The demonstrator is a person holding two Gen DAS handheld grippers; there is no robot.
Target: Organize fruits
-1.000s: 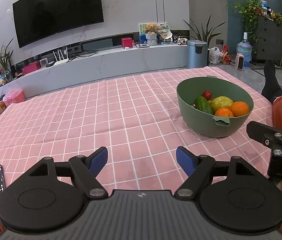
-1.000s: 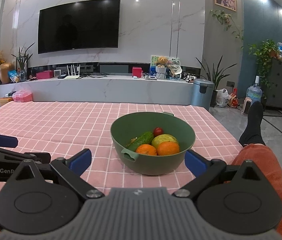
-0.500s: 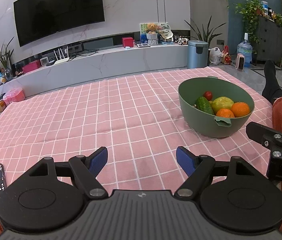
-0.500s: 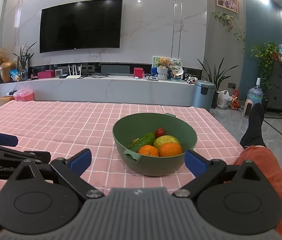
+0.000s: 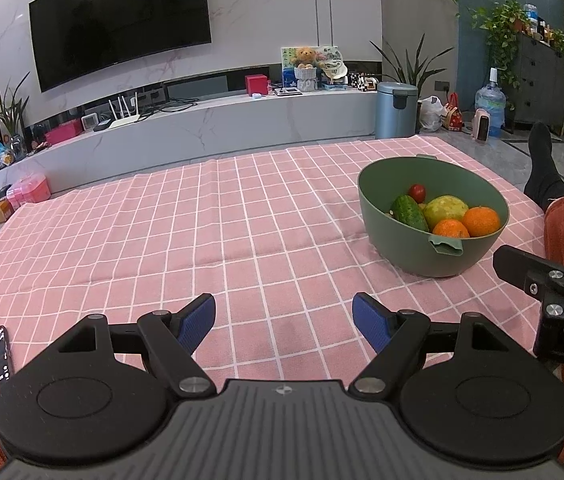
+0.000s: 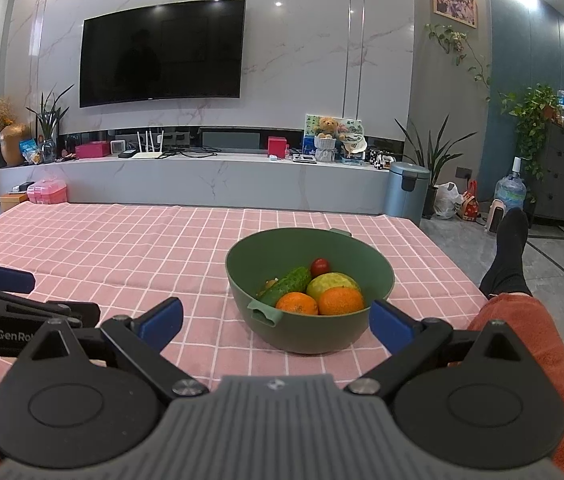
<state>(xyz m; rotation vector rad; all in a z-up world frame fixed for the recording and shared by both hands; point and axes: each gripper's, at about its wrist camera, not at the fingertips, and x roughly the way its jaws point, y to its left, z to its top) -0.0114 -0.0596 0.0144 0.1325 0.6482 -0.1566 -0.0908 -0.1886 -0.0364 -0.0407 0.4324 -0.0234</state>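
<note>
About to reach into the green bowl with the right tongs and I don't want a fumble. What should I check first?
1. Right tongs open, nothing held: ok.
2. Left tongs open, nothing held: ok.
3. Green bowl upright on the pink cloth: ok.
4. Top fruit in reach: two oranges, cucumber, tomato unobstructed: ok.
5. Right tongs lined up with bowl: ok, bowl sits between the fingers.
6. Where the fruit should go: cannot tell.
</note>
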